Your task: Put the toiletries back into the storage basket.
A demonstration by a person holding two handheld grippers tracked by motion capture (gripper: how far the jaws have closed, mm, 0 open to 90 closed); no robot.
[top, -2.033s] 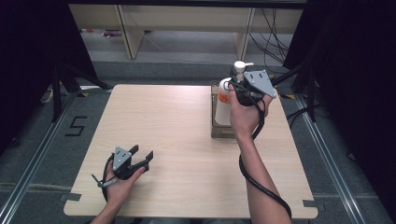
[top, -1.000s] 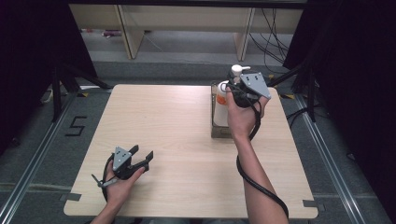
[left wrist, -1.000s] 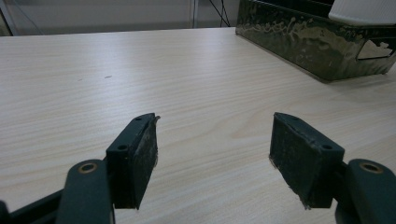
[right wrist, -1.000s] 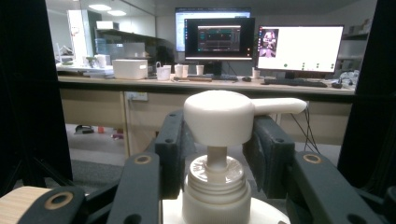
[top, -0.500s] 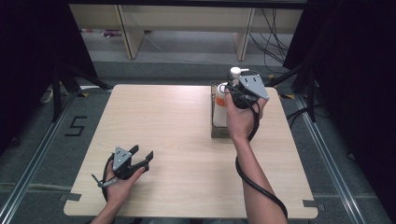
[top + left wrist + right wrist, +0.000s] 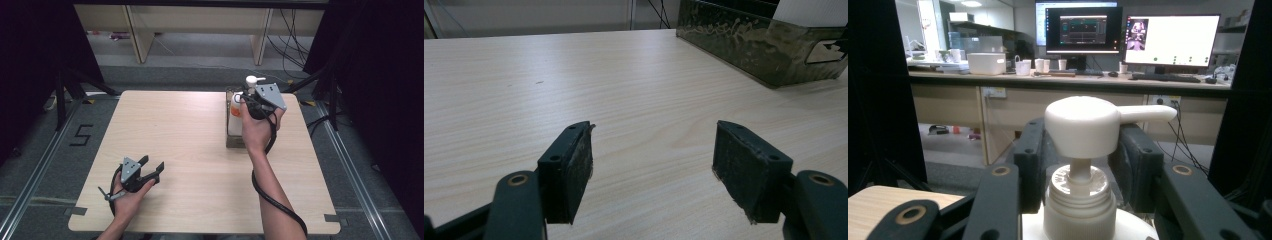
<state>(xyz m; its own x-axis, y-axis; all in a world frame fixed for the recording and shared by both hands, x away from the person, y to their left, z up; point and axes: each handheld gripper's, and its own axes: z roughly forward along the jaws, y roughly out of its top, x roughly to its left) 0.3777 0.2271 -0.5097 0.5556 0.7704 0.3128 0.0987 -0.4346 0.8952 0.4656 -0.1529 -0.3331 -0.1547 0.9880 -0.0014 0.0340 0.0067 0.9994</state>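
Here, white pump bottle stands upright inside a dark tray near the far right part of the table, tray's long side running toward the far edge. Bottle has an orange patch on its side in the high view; pump head white, spout pointing to the right in the right gripper view, ribbed collar below it. Right gripper sits at the bottle's neck, one black jaw on each side of the collar and stem, jaws close in on it; whether the pads actually touch the neck cannot be told, so grip is not certain. In the high view the right gripper is over the tray's far end, grey plate on top, right hand wrapped around it, black cable looping down along the forearm toward the near edge. Left gripper rests low at the near left part of the table, well apart from the tray, held by the left hand. Its jaws are spread wide with nothing between them, bare wood in the gap in the left gripper view. That view also shows the tray at upper right, glossy dark wall with a cut-out handle. Beyond the table in the right gripper view: monitors on a long counter, cups and a white tub.
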